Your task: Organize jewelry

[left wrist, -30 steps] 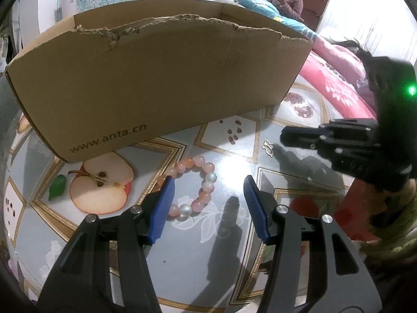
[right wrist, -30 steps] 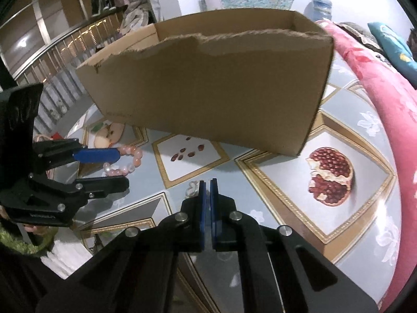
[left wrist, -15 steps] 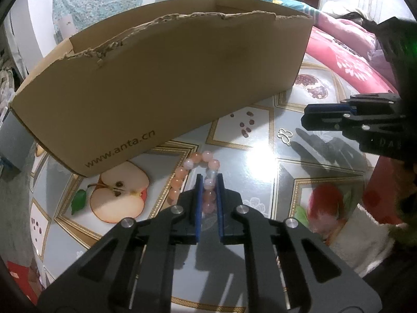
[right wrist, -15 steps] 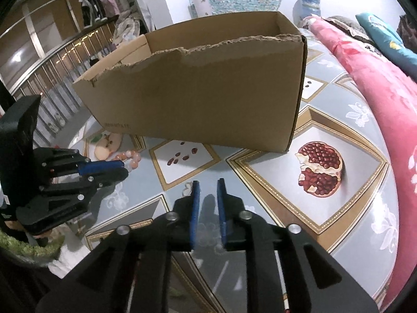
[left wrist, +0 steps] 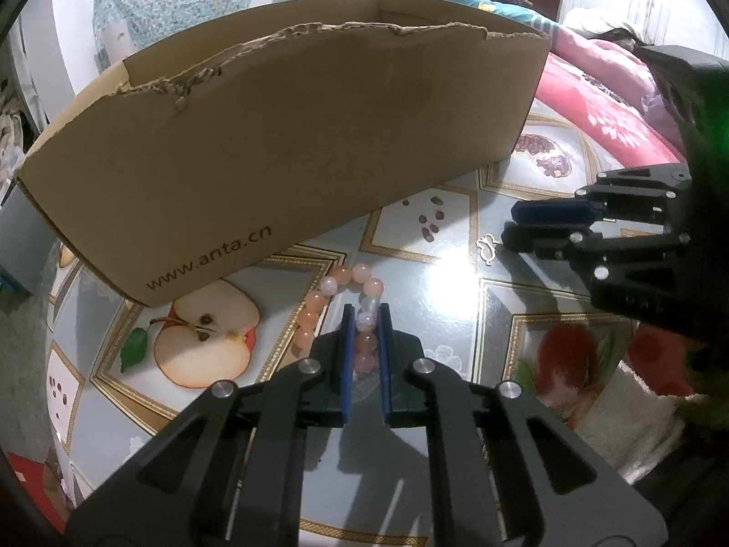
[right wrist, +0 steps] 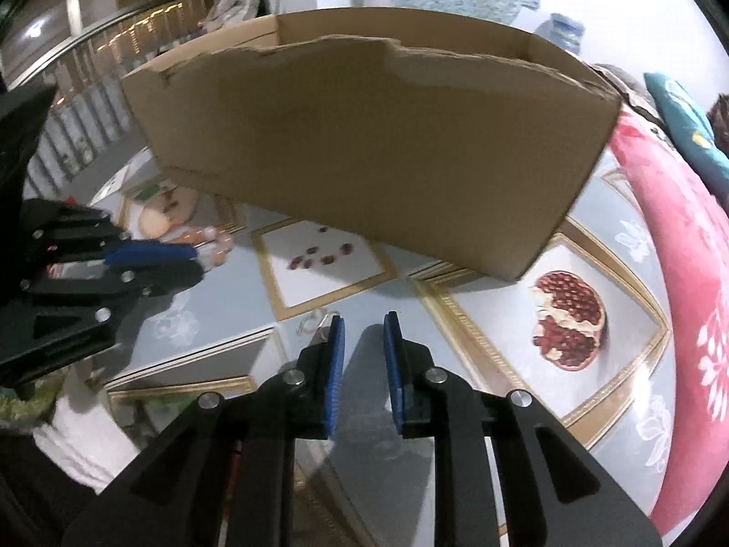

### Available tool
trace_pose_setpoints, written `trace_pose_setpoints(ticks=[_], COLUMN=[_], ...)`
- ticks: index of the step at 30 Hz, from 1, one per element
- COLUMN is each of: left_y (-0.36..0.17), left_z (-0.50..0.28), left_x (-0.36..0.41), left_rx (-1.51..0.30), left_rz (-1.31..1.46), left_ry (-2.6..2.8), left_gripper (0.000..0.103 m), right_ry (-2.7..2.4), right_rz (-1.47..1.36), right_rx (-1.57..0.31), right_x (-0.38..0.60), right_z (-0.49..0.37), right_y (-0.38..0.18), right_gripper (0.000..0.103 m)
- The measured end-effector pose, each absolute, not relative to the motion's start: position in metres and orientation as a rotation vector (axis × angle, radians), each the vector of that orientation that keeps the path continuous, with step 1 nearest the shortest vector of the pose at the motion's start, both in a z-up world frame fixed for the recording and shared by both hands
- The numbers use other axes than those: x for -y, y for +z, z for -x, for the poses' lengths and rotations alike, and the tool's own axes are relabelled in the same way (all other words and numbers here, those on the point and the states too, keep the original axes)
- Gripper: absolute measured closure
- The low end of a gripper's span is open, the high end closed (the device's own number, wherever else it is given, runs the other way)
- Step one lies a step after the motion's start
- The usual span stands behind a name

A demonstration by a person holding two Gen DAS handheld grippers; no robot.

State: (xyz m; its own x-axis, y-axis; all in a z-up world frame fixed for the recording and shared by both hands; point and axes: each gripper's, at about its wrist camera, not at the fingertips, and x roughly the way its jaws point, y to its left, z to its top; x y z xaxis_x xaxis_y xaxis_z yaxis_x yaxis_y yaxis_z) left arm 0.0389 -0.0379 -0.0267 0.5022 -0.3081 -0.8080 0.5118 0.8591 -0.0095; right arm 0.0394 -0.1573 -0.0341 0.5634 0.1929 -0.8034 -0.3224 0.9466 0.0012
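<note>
beads first, from the left wrist view: the left hand-held gripper (left wrist: 364, 342) has its blue pads closed on one side of the pink and white round-bead bracelet (left wrist: 339, 305), while the rest of the loop lies on the glossy fruit-patterned counter (left wrist: 433, 301) just in front of the open brown cardboard box (left wrist: 291, 146). to do this step well, i would lift straight and slowly so the loop hangs free, clear the box's torn front rim, and let go only once the beads are over the inside. the grip looks thin, so a jerk could slip it. a bed with a pink floral quilt (left wrist: 606, 105) lies beyond, and a person sits at the far wall.

from the right wrist view, the right hand-held gripper (right wrist: 363, 342) has its pads a little apart with nothing between them. the small silver metal charm (right wrist: 314, 321) lies on the counter just left of its left pad. it should shift left to straddle the charm before closing. metal railings show at the upper left.
</note>
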Motion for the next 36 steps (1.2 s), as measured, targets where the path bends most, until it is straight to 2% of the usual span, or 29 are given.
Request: trace_pose_setpoints(ticks=[16, 18, 20, 26, 29, 36], left_y=[-0.027, -0.027, -0.027, -0.027, -0.027, -0.027], left_z=[-0.039, -0.039, -0.039, -0.039, -0.039, -0.039], left_x=[0.036, 0.036, 0.036, 0.035, 0.035, 0.035], left_rx=[-0.920, -0.919, -0.920, -0.922, -0.922, -0.922], left_rz=[-0.233, -0.230, -0.230, -0.226, -0.226, -0.225], left_ry=[-0.507, -0.505, -0.505, -0.505, -0.504, -0.505], left_gripper=[0.094, 0.094, 0.094, 0.094, 0.094, 0.094], right_ry=[0.383, 0.394, 0.410, 0.404, 0.400, 0.403], right_rz=[0.106, 0.124, 0.133, 0.149, 0.141, 0.130], right_rx=[-0.901, -0.903, -0.909, -0.909, -0.914, -0.919], right_x=[0.153, 0.150, 0.144, 0.135, 0.135, 0.136], right_z=[-0.042, -0.044, -0.046, -0.045, -0.046, -0.046], right_y=[-0.026, -0.027, -0.030, -0.036, -0.036, -0.036], right_gripper=[0.084, 0.078, 0.077, 0.078, 0.083, 0.083])
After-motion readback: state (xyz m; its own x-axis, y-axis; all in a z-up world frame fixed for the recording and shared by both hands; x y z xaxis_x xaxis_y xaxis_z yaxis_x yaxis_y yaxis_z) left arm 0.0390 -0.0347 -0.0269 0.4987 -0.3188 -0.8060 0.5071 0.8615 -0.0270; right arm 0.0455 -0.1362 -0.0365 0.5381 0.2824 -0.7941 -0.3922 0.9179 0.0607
